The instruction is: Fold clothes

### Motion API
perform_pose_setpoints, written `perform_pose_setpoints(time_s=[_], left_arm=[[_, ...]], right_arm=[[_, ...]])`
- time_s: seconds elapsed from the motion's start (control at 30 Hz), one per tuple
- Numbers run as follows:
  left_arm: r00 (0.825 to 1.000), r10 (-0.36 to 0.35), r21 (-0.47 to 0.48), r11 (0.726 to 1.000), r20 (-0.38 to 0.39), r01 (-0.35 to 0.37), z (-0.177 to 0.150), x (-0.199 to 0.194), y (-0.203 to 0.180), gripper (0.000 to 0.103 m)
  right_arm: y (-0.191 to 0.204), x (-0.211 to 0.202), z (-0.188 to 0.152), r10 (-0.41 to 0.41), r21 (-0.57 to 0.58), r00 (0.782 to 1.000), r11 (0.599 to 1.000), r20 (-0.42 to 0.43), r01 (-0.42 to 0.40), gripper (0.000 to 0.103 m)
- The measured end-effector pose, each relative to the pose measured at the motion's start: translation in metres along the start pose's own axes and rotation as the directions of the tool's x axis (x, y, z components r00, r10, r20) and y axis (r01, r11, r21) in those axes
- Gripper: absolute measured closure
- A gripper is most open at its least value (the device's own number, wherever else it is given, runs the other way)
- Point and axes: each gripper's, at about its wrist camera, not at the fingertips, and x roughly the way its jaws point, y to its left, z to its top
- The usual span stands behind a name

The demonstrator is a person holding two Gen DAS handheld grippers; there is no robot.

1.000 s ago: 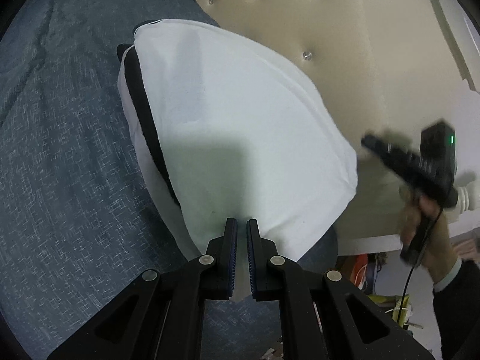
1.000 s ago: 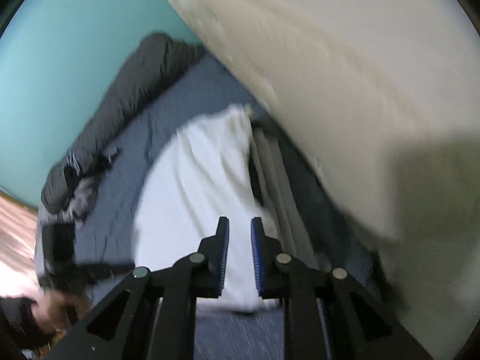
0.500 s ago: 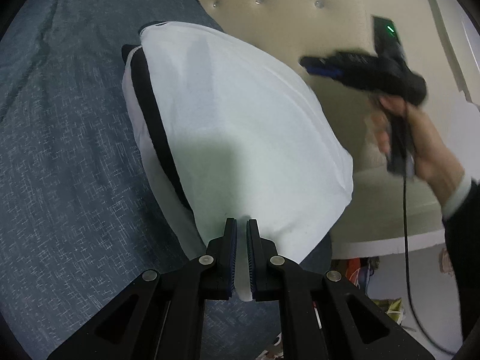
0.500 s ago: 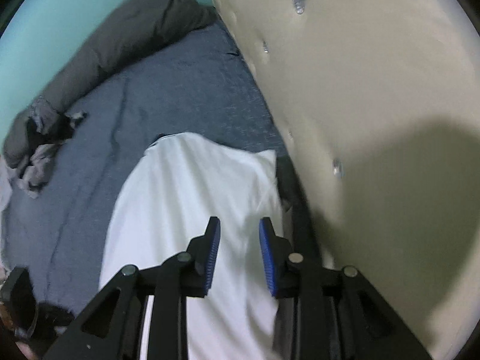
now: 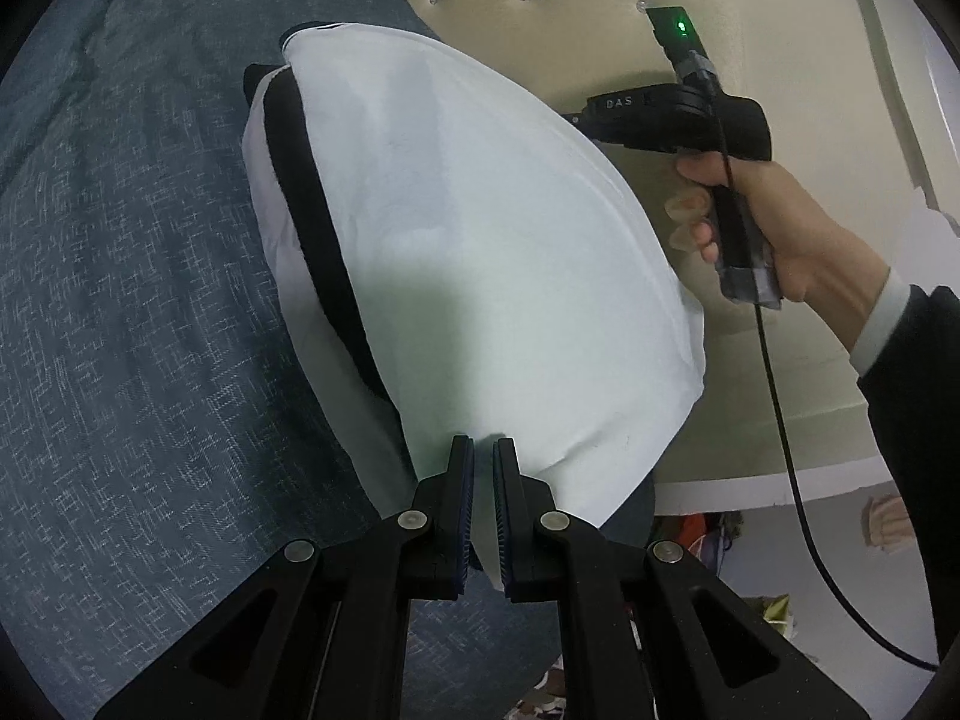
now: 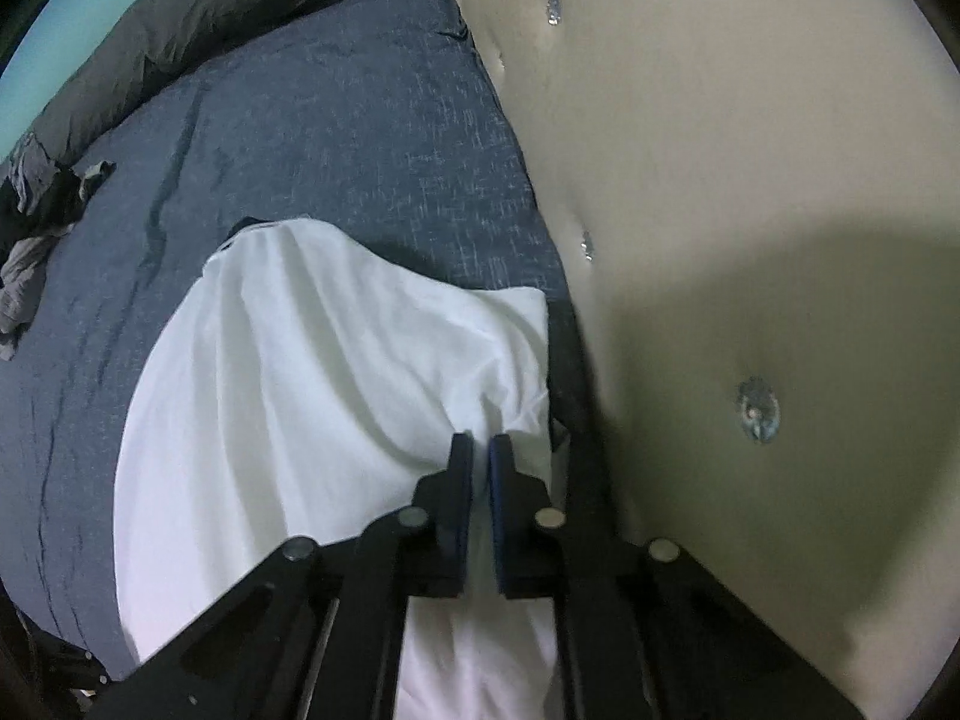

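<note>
A white garment (image 5: 480, 276) with a black band (image 5: 324, 252) along its left side lies on the blue-grey bed cover (image 5: 120, 300). My left gripper (image 5: 483, 456) is shut on its near edge. In the right wrist view the same white garment (image 6: 312, 396) shows soft folds, and my right gripper (image 6: 480, 450) is shut on its right edge, close to the headboard. From the left wrist view the right gripper's body (image 5: 678, 114) reaches behind the cloth, held by a hand (image 5: 768, 222); its fingers are hidden there.
A beige tufted headboard (image 6: 750, 210) rises just right of the garment. A dark grey duvet (image 6: 210, 12) and crumpled grey clothes (image 6: 36, 228) lie at the bed's far side. Floor clutter (image 5: 708, 528) shows past the bed's corner.
The right gripper came down to the garment's headboard-side edge and shut on it; half a second ago it stood open above the cloth. The left gripper stayed shut on the near edge.
</note>
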Motion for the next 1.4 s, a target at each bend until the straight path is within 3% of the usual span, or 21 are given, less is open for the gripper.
perform_pose_setpoints(time_s=[0.13, 0.43, 0.67, 0.73, 0.8, 0.97, 1.17, 1.23, 1.27, 1.3, 1.4], left_arm=[[1.000, -0.004, -0.010, 1.000, 0.000, 0.004, -0.002, 0.002, 0.001, 0.096], [1.000, -0.002, -0.010, 1.000, -0.002, 0.002, 0.002, -0.010, 0.011, 0.096], [1.000, -0.001, -0.017, 1.000, -0.005, 0.001, 0.000, -0.012, 0.014, 0.096], [1.000, 0.000, -0.015, 1.000, -0.006, -0.001, 0.000, -0.013, 0.014, 0.096], [1.000, 0.001, -0.016, 1.000, -0.007, -0.001, 0.000, -0.014, 0.016, 0.096], [1.000, 0.005, -0.012, 1.000, -0.009, -0.005, -0.003, -0.017, 0.020, 0.096], [1.000, 0.014, -0.011, 1.000, -0.007, -0.014, -0.005, -0.021, 0.021, 0.096], [1.000, 0.017, -0.009, 1.000, -0.006, -0.017, -0.006, -0.011, 0.011, 0.096], [1.000, 0.019, -0.008, 1.000, -0.005, -0.019, -0.007, -0.013, 0.011, 0.096], [1.000, 0.020, -0.007, 1.000, -0.005, -0.020, -0.007, -0.015, 0.011, 0.096], [1.000, 0.025, -0.005, 1.000, -0.005, -0.025, -0.009, -0.021, 0.013, 0.096]], right_arm=[[0.001, 0.009, 0.004, -0.052, -0.006, 0.999, 0.999, -0.007, 0.052, 0.099], [-0.010, 0.010, 0.005, -0.066, 0.051, 0.998, 0.996, -0.024, 0.067, 0.099], [-0.014, -0.004, 0.002, 0.031, 0.074, 0.999, 0.997, 0.041, -0.034, 0.097], [-0.017, -0.013, -0.003, 0.048, 0.082, 0.997, 0.995, 0.067, -0.054, 0.092], [-0.022, -0.021, -0.011, 0.059, 0.107, 0.995, 0.992, 0.078, -0.067, 0.078], [-0.028, -0.035, -0.036, 0.093, 0.141, 0.992, 0.985, 0.087, -0.104, 0.077], [-0.019, -0.034, -0.061, 0.125, 0.062, 0.991, 0.990, 0.044, -0.128, 0.077], [-0.019, -0.031, -0.065, 0.141, 0.063, 0.989, 0.988, 0.041, -0.143, 0.081], [-0.020, -0.029, -0.067, 0.149, 0.065, 0.988, 0.986, 0.040, -0.151, 0.091], [-0.020, -0.029, -0.068, 0.141, 0.063, 0.989, 0.988, 0.044, -0.143, 0.096], [-0.022, -0.029, -0.067, 0.109, 0.063, 0.992, 0.992, 0.066, -0.113, 0.101]])
